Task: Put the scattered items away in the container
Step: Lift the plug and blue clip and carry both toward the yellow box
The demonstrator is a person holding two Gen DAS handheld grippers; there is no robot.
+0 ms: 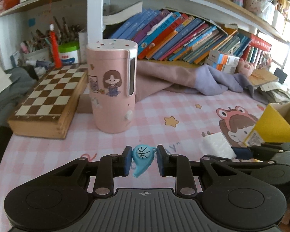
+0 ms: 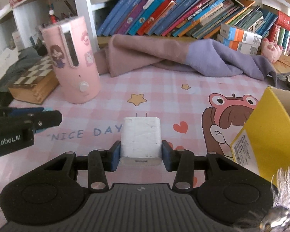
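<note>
Two tools grip whistle [image 1: 143, 157] and charger [image 2: 140, 138] beside yellow box [image 2: 268, 135].

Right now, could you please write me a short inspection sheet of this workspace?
Surface: pink checked mat with cartoon prints and stars.
Job's things: blue whistle and white charger, each in a gripper; yellow box, open, at the right edge.
Clutter: pink cylinder with stickers, upright; wooden chessboard case beside it; folded pink and purple cloth at the back.
Grippers: left gripper shut on the whistle; right gripper shut on the charger.
Cables: nothing seen.
Surroundings: shelf of leaning books; pen pots at the left.
</note>
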